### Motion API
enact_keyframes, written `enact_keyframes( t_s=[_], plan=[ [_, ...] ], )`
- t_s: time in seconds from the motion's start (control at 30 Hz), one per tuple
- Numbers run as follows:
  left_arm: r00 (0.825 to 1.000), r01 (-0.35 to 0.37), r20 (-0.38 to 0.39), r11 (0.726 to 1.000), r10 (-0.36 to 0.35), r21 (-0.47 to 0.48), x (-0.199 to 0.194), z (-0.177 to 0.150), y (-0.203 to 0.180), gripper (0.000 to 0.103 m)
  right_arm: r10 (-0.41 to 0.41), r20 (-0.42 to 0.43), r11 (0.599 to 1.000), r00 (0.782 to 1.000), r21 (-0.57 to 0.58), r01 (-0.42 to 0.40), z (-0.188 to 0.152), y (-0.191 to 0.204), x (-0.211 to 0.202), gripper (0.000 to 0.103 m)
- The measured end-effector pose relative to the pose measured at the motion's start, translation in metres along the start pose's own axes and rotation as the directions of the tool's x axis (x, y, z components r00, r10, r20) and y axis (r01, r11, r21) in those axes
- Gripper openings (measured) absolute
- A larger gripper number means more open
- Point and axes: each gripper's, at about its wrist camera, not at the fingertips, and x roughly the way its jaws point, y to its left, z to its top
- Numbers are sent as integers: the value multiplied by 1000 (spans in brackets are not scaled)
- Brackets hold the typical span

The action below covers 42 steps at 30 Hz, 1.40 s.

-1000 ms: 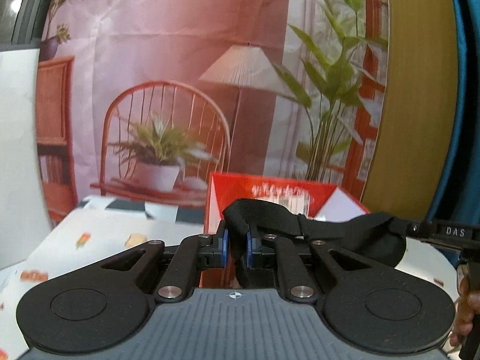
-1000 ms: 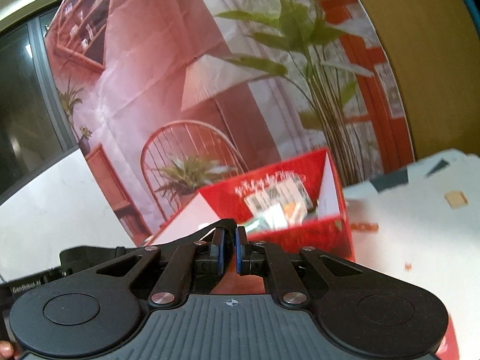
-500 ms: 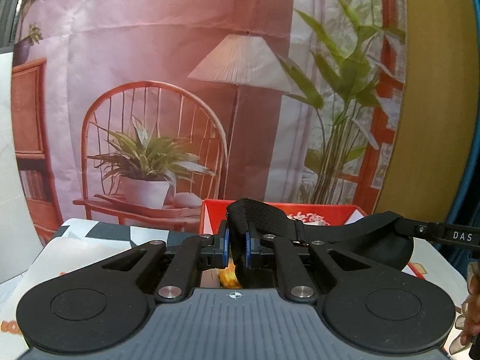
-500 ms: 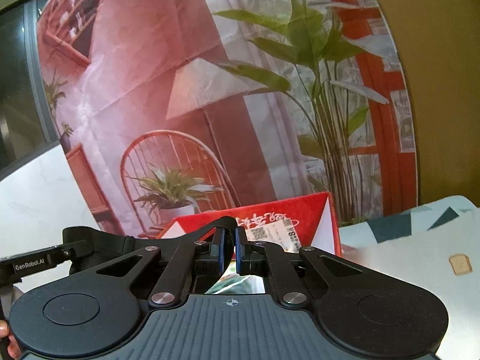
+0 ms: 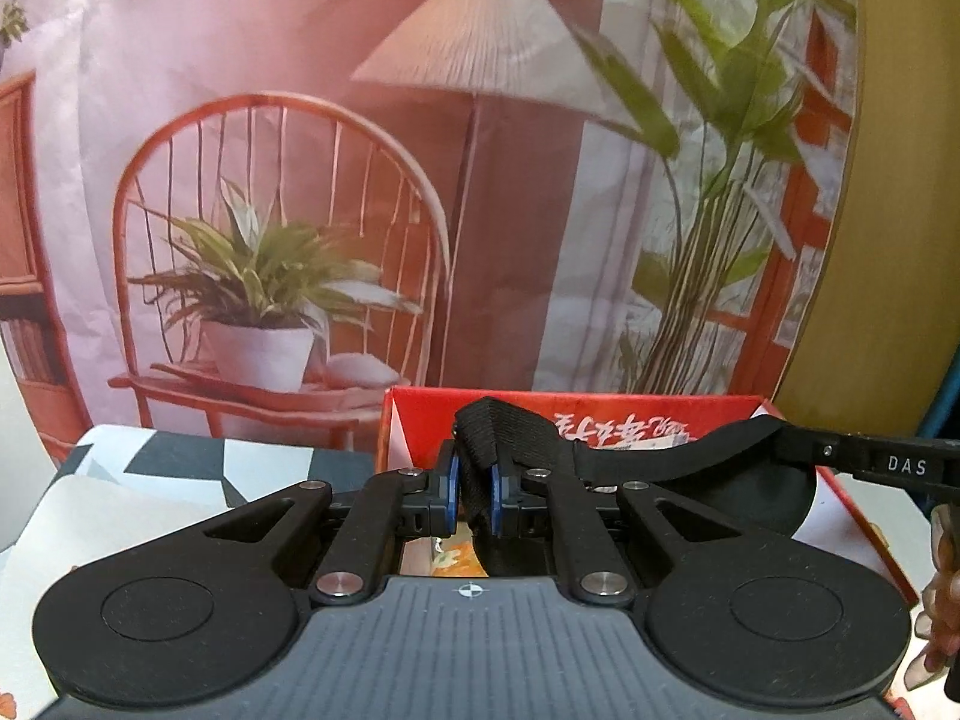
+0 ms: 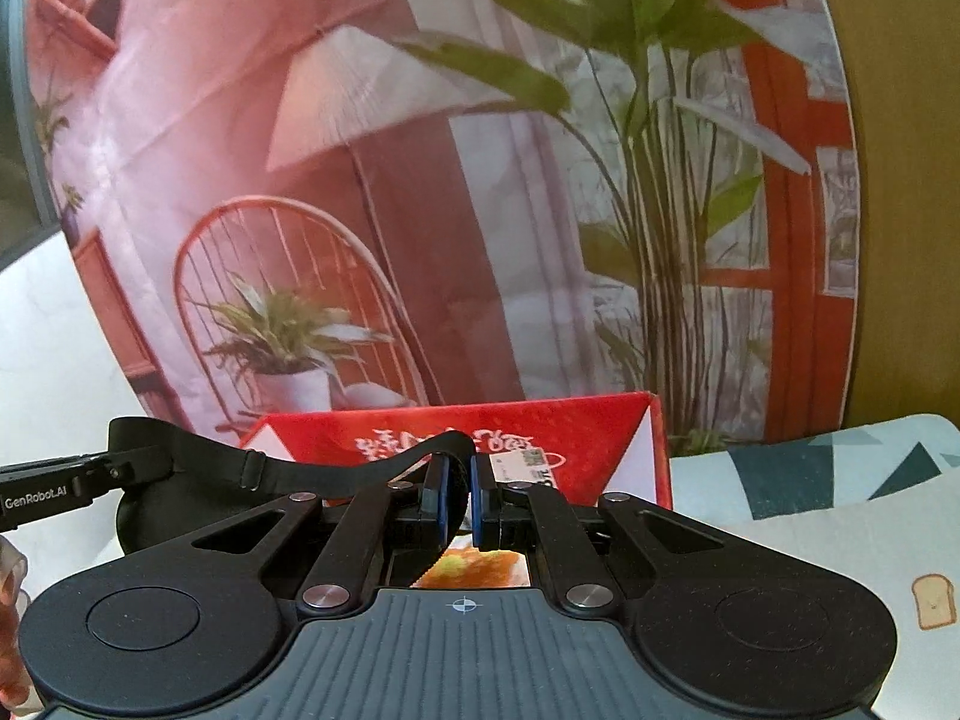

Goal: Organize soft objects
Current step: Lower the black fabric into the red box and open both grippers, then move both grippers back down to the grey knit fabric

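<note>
Spanning both hand-held grippers, black eye mask [image 5: 690, 465], elastic strap [image 5: 480, 444] pinched taut

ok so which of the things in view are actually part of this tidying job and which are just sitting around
In the job:
- black strap, pinched at both ends
- left gripper, shut on it
- right gripper, shut on it
- red box, open behind both grippers

Just there:
- patterned tablecloth
- printed backdrop with chair, lamp and plants
</note>
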Motion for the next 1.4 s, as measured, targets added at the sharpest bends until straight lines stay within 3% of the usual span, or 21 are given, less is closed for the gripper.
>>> enact_keyframes(
  t_s=[0.33, 0.43, 0.6, 0.63, 0.87, 1.0, 1.4],
  plan=[
    [997, 32, -65, 999, -31, 25, 21, 2, 1, 12, -40, -59, 999, 997, -22, 39, 2, -5, 23, 7],
    [996, 41, -81, 999, -39, 30, 22, 2, 0, 15, -53, -63, 998, 997, -21, 51, 2, -6, 23, 10],
    [996, 52, -80, 998, -49, 36, 13, 4, 2, 31, -73, -61, 997, 995, -19, 72, 1, -6, 18, 20],
    [996, 51, -76, 998, -48, 37, 11, 4, 2, 37, -77, -61, 997, 995, -21, 76, 1, -6, 16, 20],
    [997, 61, -60, 997, -58, 44, -17, 6, -2, 40, -82, -41, 996, 996, -22, 81, 0, -4, -7, 22],
    [996, 73, -63, 996, -70, 46, -37, -1, -5, 51, -77, -28, 997, 997, -24, 76, -6, 1, -27, 29],
    [984, 124, -130, 992, -119, 28, -106, -65, -9, 51, -14, -4, 999, 1000, -42, 13, -56, 27, -95, 31]
  ],
)
